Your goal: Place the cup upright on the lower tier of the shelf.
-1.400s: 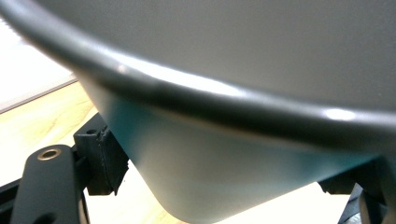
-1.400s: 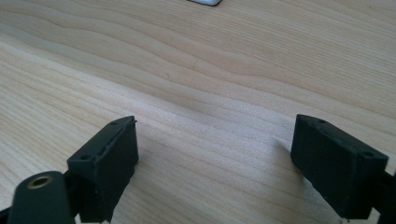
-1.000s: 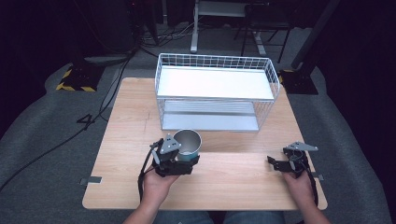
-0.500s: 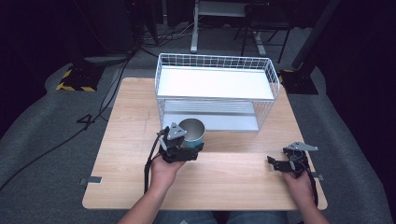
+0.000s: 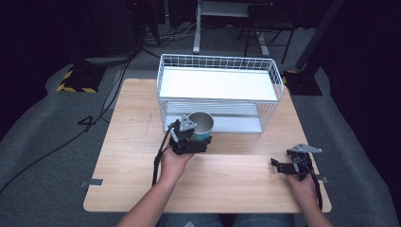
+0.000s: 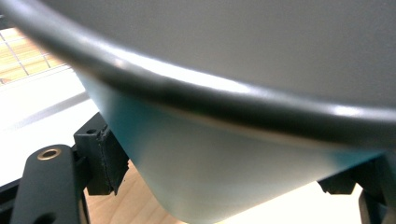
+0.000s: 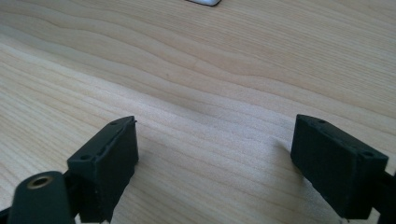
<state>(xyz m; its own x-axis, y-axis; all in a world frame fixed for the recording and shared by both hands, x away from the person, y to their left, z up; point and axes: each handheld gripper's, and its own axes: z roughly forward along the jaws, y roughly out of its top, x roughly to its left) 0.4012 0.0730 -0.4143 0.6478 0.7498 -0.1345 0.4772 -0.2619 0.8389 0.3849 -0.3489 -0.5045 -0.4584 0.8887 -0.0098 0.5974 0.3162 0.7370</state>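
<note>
On the pale wooden desk (image 5: 132,156), the left claw (image 5: 197,140) grips a teal metal cup (image 5: 202,124), empty inside, just before the white wire rack (image 5: 217,85); the right claw (image 5: 280,166) rests open near the desk's right edge.

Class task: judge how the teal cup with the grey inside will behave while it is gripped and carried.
The cup looks rigid; its wall shows no dent between the left tongs. Its glossy rim suggests it could slip. Tapered toward the base, it may tip if set down carelessly.
</note>
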